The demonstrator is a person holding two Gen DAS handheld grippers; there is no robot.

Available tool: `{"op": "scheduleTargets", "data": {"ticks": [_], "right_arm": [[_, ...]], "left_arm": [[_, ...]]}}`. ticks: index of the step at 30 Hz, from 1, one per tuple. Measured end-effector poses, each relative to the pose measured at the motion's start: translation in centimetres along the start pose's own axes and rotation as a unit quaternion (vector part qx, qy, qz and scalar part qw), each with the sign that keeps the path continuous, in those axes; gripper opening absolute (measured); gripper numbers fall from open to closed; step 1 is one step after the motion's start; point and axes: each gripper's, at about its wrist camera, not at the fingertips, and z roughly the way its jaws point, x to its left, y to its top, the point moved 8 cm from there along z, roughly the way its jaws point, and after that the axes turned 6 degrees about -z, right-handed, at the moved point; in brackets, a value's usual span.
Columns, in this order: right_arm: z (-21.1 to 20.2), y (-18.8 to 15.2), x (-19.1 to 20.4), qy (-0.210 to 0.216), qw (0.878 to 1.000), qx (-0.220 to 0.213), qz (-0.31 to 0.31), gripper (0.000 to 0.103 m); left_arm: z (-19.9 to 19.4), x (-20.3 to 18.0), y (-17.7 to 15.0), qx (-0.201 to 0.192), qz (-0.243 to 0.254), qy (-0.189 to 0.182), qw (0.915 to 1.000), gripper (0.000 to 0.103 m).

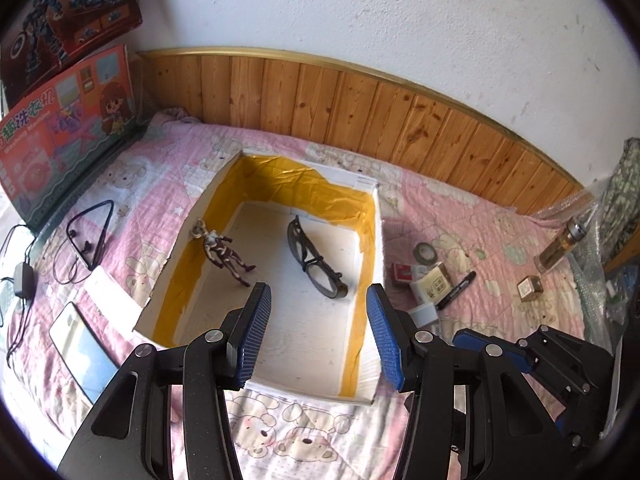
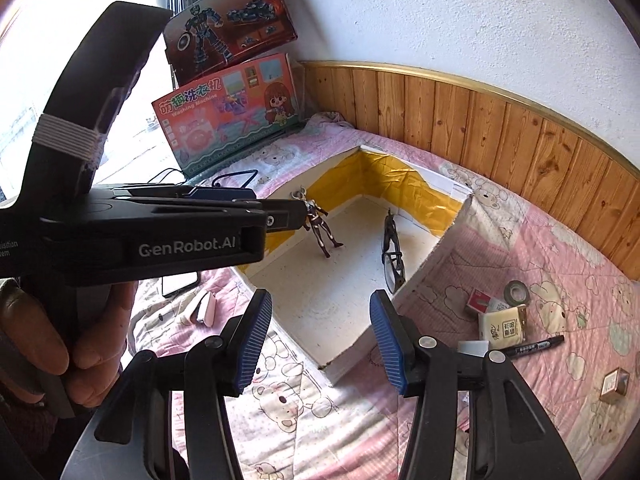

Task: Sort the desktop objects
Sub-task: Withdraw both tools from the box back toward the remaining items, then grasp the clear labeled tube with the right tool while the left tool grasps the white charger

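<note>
A shallow white box lined with yellow tape (image 1: 370,236) (image 2: 416,196) lies on the pink quilt. Inside it are a toy figure (image 1: 224,252) (image 2: 320,226) and dark-framed glasses (image 1: 316,260) (image 2: 392,252). My left gripper (image 1: 316,336) hovers open above the box's near end, nothing between its blue pads. My right gripper (image 2: 318,338) is open too, over the box's near corner, empty. The left gripper's body (image 2: 160,232) crosses the right wrist view at left, held by a hand (image 2: 60,340). The right gripper's fingers (image 1: 516,356) show in the left wrist view at lower right.
Right of the box lie a tape roll (image 1: 426,252) (image 2: 518,292), a tissue pack (image 2: 504,322), a red-white small box (image 2: 478,302), a black marker (image 1: 456,290) (image 2: 534,346), a small carton (image 1: 530,288) (image 2: 616,384) and a bottle (image 1: 564,244). At left: earphones (image 1: 90,240), a phone (image 1: 84,352), a charger (image 1: 22,280), toy boxes (image 1: 68,132) (image 2: 232,112).
</note>
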Motion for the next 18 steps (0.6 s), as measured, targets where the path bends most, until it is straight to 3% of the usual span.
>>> {"op": "scheduleTargets", "data": {"ticks": [4, 10, 16, 18], "right_arm": [[-1.5, -1.5, -2.7, -0.001, 0.999, -0.001, 0.032, 0.053], [-2.7, -4.3, -9.6, -0.025, 0.994, 0.004, 0.104, 0.053], [-0.9, -8.5, -18.6, -0.032, 0.966, 0.026, 0.253, 0.053], [0.4, -9.8, -20.5, -0.038, 0.959, 0.04, 0.277, 0.053]], "left_arm": [[0.9, -2.8, -0.7, 0.012, 0.008, -0.037, 0.9992, 0.052], [3.7, -7.4, -2.3, 0.043, 0.051, -0.06, 0.9959, 0.052], [7.4, -12.3, -5.0, 0.091, 0.106, -0.082, 0.9868, 0.052], [9.1, -13.1, -5.6, 0.108, 0.118, -0.081, 0.9838, 0.052]]}}
